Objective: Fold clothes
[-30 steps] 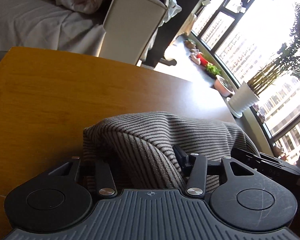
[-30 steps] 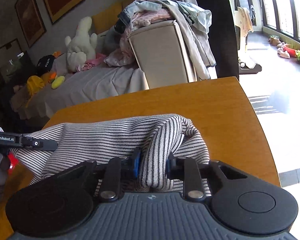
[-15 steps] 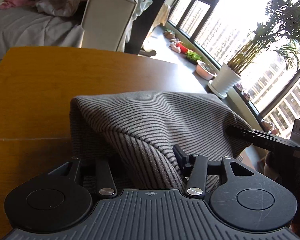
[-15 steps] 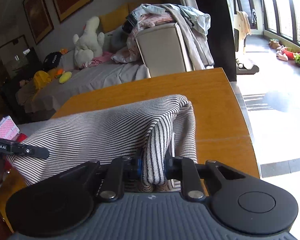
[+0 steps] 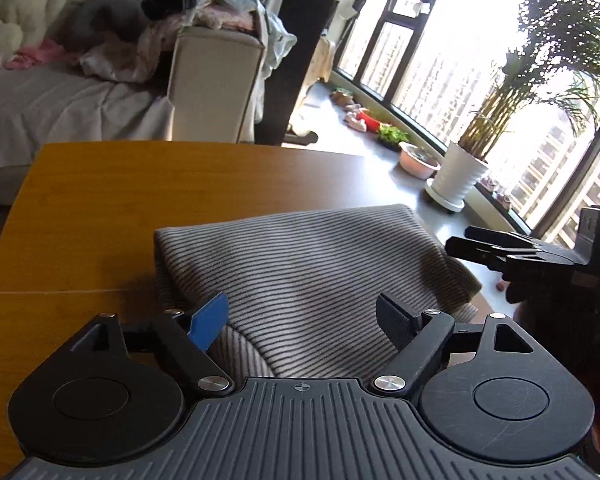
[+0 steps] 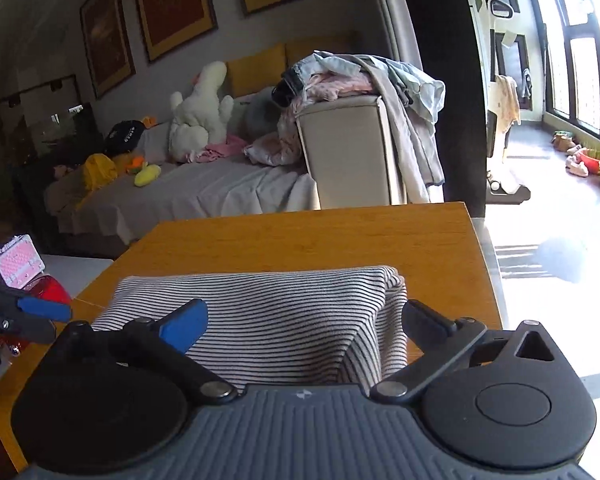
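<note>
A grey-and-white striped garment (image 5: 312, 276) lies folded on the wooden table (image 5: 140, 192). It also shows in the right wrist view (image 6: 268, 328). My left gripper (image 5: 300, 316) is open just above the garment's near left part, with nothing between its fingers. My right gripper (image 6: 304, 320) is open above the garment's near right corner, also empty. The right gripper shows at the right edge of the left wrist view (image 5: 512, 252). The left gripper shows at the left edge of the right wrist view (image 6: 24, 312).
A sofa (image 6: 204, 192) with plush toys and a beige chair (image 6: 348, 152) piled with clothes stand beyond the table's far edge. A potted palm (image 5: 460, 180) and bowls sit on the window ledge. A pink case (image 6: 16, 260) lies left of the table.
Both grippers have opened and let go of the striped garment. The garment has dropped flat onto the table in a folded stack. Both grippers have drawn back slightly.
</note>
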`<state>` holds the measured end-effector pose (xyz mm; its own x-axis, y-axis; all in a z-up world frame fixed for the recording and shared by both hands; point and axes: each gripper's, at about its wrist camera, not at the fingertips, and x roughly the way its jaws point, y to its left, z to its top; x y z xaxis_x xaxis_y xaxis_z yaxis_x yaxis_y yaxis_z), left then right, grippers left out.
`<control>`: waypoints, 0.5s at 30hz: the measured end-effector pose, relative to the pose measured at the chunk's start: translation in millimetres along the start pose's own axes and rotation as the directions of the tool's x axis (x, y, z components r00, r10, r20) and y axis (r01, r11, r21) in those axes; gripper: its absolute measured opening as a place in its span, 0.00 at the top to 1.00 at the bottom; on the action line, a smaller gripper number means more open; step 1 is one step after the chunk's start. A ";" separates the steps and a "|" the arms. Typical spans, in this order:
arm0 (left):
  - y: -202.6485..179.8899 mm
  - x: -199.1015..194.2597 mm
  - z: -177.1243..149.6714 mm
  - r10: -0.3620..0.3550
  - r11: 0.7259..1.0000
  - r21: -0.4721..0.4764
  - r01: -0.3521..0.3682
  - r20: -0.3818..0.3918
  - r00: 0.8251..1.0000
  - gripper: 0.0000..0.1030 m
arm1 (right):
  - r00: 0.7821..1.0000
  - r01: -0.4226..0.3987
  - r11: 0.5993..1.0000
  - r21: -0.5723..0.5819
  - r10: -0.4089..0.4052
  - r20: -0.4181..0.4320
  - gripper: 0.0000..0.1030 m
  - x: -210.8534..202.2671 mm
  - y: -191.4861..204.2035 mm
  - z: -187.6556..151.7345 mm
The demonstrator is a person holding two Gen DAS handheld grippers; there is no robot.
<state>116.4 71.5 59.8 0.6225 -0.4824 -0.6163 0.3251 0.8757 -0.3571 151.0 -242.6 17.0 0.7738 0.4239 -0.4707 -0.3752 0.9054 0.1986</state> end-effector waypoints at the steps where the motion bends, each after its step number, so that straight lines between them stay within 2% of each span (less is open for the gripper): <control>1: -4.7 8.4 -4.1 -0.045 0.999 -0.008 0.044 -0.025 0.999 0.11 | 1.000 -0.001 1.000 -0.004 0.001 0.005 0.00 4.4 1.8 -0.2; 3: -8.7 30.0 -12.9 -0.086 0.996 -0.032 0.084 -0.089 0.992 0.11 | 0.998 0.050 0.998 -0.028 -0.051 -0.038 0.00 20.4 1.8 -4.8; 5: -7.0 52.8 -21.6 -0.058 0.998 -0.043 0.052 -0.144 0.988 0.11 | 0.987 0.120 0.991 -0.061 -0.126 -0.101 0.00 36.9 0.1 -12.0; 6: -5.3 59.2 -22.9 -0.049 0.998 -0.036 0.044 -0.141 0.989 0.12 | 0.974 0.165 0.983 -0.083 -0.175 -0.141 0.00 44.2 -1.8 -17.3; 7: -4.3 60.5 -21.7 -0.049 0.999 -0.018 0.047 -0.124 0.991 0.11 | 0.970 0.169 0.982 -0.086 -0.181 -0.161 0.00 43.9 -0.2 -21.9; 15: 22.7 83.0 7.2 0.022 1.000 0.000 -0.022 -0.049 0.999 0.12 | 0.972 0.039 0.999 -0.027 -0.045 -0.231 0.00 10.4 27.6 -55.7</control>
<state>180.5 51.5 5.7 0.5942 -0.4637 -0.6573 0.3113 0.8860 -0.3436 120.3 -214.5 -30.3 0.6510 0.3663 -0.6648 -0.3581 0.9205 0.1565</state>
